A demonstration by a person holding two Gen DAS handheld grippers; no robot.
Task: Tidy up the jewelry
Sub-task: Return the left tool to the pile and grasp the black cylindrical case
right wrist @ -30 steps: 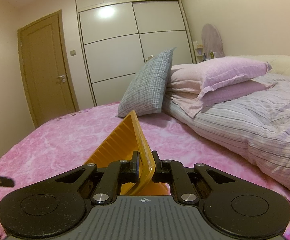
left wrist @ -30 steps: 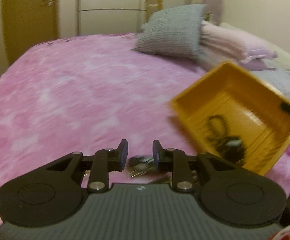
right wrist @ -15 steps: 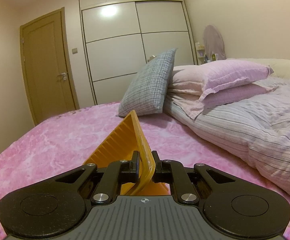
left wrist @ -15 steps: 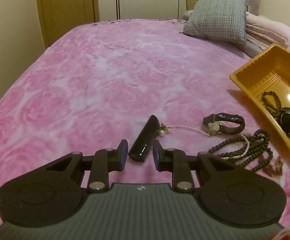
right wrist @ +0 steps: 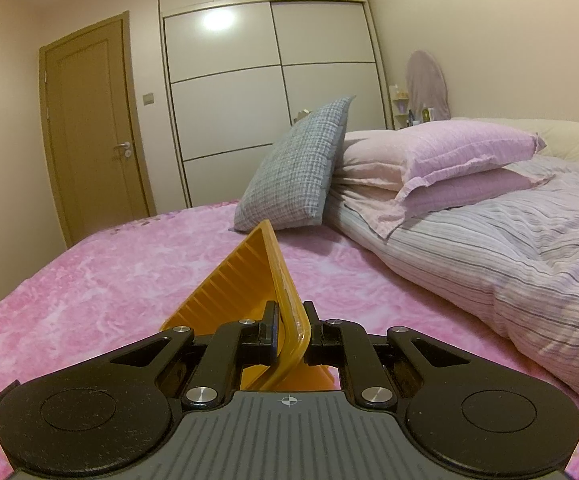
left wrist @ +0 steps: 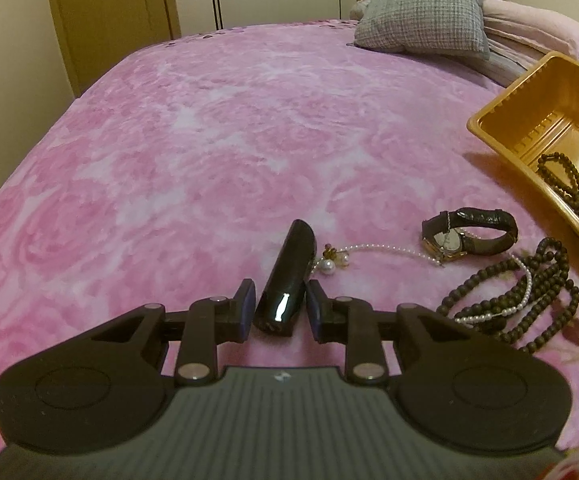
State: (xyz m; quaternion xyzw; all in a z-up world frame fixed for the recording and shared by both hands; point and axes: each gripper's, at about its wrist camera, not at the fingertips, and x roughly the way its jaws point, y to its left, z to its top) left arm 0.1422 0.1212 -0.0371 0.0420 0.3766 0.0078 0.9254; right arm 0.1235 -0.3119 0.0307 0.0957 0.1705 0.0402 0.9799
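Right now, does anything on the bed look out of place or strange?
Yes. The orange tray sits tilted, one wall pinched in the shut right gripper. A watch, a pearl strand and tangled dark beads lie loose on the pink blanket, outside it.

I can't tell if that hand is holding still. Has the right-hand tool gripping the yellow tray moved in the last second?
No. The right gripper stays clamped on the yellow tray, and the tray's tip lines up against the grey pillow exactly as before.
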